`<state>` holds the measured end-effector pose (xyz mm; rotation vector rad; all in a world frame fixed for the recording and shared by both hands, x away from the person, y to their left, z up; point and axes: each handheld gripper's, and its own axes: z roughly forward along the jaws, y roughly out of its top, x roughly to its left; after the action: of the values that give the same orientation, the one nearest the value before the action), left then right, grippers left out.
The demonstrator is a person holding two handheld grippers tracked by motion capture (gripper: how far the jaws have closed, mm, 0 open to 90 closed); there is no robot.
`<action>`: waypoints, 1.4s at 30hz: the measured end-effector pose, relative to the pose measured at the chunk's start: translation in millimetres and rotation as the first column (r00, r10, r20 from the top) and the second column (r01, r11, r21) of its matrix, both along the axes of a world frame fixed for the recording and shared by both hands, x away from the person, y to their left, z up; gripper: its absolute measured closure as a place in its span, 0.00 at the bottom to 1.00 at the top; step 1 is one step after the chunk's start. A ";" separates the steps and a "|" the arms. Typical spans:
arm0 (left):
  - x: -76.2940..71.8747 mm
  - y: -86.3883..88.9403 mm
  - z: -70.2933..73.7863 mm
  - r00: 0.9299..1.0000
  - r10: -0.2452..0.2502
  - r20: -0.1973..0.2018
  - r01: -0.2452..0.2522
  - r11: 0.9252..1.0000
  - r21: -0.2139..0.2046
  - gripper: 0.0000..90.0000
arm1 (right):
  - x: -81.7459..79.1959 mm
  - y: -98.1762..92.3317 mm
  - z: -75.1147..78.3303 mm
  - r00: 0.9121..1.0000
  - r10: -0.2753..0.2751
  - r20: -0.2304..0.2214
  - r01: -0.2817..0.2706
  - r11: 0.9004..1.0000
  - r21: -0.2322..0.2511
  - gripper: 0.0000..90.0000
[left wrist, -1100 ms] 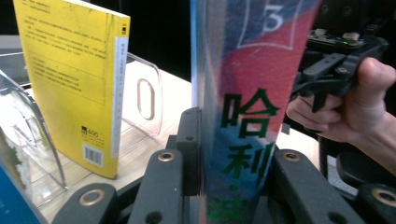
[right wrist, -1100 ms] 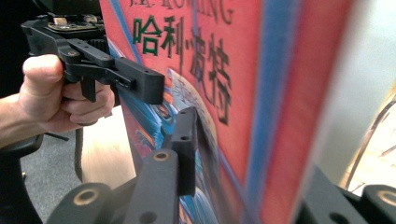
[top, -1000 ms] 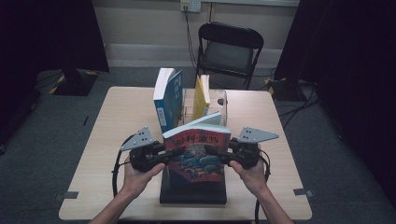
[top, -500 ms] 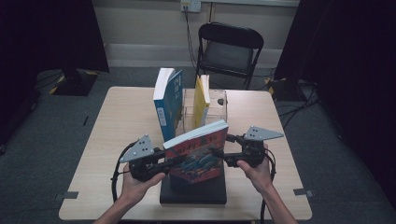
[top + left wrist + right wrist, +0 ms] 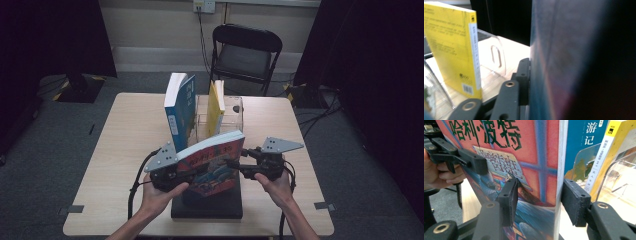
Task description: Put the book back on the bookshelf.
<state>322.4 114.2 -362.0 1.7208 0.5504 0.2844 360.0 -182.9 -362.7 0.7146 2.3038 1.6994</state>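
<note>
My left gripper (image 5: 186,176) clamps the red book's (image 5: 212,162) left edge. My right gripper (image 5: 234,165) straddles its right edge, jaws just closing, the back pad touching, the front one a hair off the cover. Book tilted above a black book (image 5: 207,206). Behind: clear rack (image 5: 231,111) with blue book (image 5: 179,110) and yellow book (image 5: 216,104).

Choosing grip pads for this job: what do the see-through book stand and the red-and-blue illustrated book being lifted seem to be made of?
The see-through book stand looks like clear acrylic: transparent, glossy edges, a cut slot. The red-and-blue illustrated book seems a paperback, with a thin printed cover, slightly sheened, and a pale paper page edge.
</note>
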 end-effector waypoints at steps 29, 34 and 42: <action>13.4 -4.4 1.5 1.000 0.018 -0.016 -0.018 1.000 -0.001 0.83 | 5.6 0.4 -0.5 0.999 -0.028 -0.018 0.028 1.000 0.001 0.52; 13.5 -4.1 2.4 0.999 0.030 -0.028 -0.030 1.000 0.009 0.83 | 8.4 -1.4 -2.9 0.999 -0.036 -0.030 0.036 0.999 0.007 0.47; 12.5 13.2 3.2 0.995 0.076 -0.068 -0.077 0.997 -0.002 0.83 | 5.1 -19.9 -12.2 0.994 -0.093 -0.051 0.093 0.996 -0.008 0.34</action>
<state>334.8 127.4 -358.8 1.7119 0.6674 0.2795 365.1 -202.7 -374.9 0.8599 2.2695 1.6516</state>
